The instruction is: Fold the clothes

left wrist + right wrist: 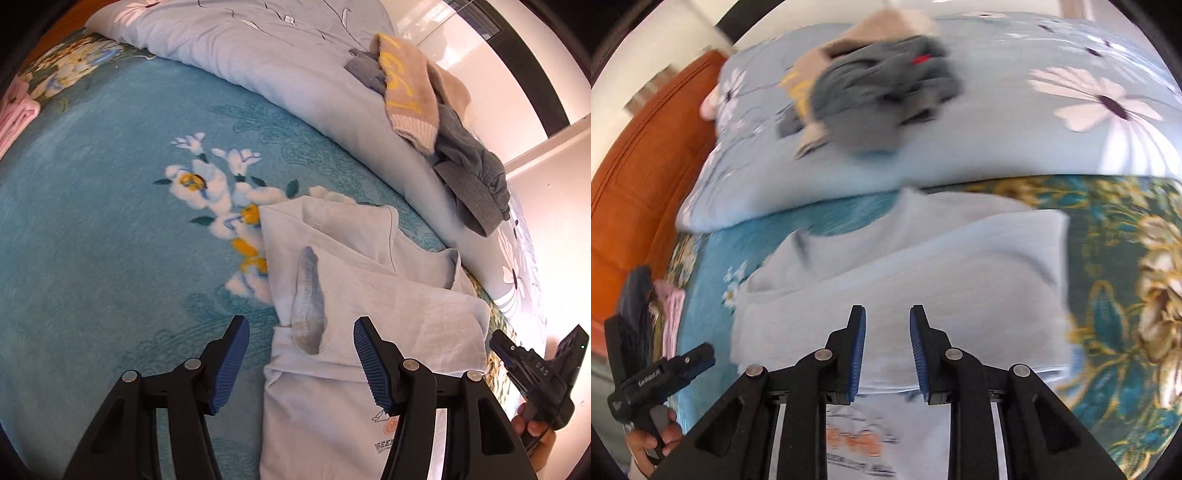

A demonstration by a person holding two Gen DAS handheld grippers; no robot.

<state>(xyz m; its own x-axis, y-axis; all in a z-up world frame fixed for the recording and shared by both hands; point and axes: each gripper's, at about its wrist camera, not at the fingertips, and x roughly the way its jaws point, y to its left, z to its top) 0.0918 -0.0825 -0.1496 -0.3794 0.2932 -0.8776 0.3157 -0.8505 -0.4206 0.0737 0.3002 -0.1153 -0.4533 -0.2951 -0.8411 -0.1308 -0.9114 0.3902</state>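
Note:
A pale blue T-shirt (369, 306) lies partly folded on the teal floral blanket (110, 240), one sleeve turned over its body and an orange print near its lower part. My left gripper (301, 328) hovers open above the shirt's left edge, with nothing between its blue pads. In the right wrist view the same shirt (905, 258) fills the middle, blurred. My right gripper (888, 314) stands open by a narrow gap over it, pads apart and holding nothing. Each gripper also appears in the other's view: the right gripper (517, 354) and the left gripper (698, 354).
A rolled light blue flowered duvet (258, 55) lies behind the shirt. On it sits a pile with a beige knit with yellow figures (406, 96) and grey garments (472, 177). A pink garment (14, 114) lies far left. An orange headboard (639, 177) borders the bed.

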